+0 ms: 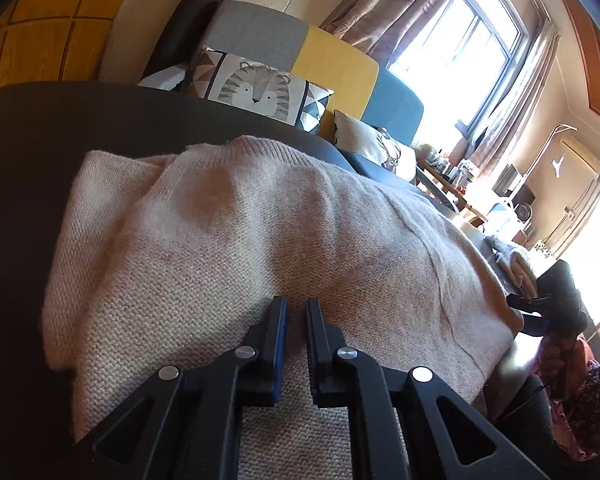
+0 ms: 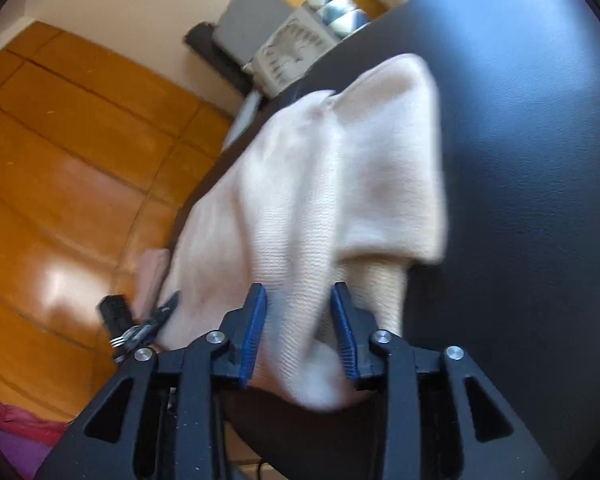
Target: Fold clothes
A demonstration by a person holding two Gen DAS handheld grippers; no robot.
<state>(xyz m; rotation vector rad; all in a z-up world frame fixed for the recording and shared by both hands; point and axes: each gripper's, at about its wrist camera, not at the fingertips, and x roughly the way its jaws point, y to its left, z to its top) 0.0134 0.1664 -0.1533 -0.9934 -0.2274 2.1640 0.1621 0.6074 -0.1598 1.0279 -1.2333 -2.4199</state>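
A cream knitted sweater (image 1: 260,220) lies partly folded on a black table (image 1: 24,168). My left gripper (image 1: 295,301) rests on its near part, jaws almost together, with a crease of knit caught in the narrow gap. In the right wrist view my right gripper (image 2: 300,291) has its blue pads (image 2: 256,320) apart. A thick fold of the sweater (image 2: 320,184) sits loosely between them and sags below. From the left wrist view, the right gripper (image 1: 520,308) is at the sweater's right edge, with a hand (image 1: 560,356) holding it.
The table (image 2: 520,160) drops to a wooden floor (image 2: 60,160) on one side. Behind it stands a sofa with a tiger cushion (image 1: 256,92) and a pale cushion (image 1: 368,140). More light fabric (image 1: 516,264) lies past the sweater's far right end.
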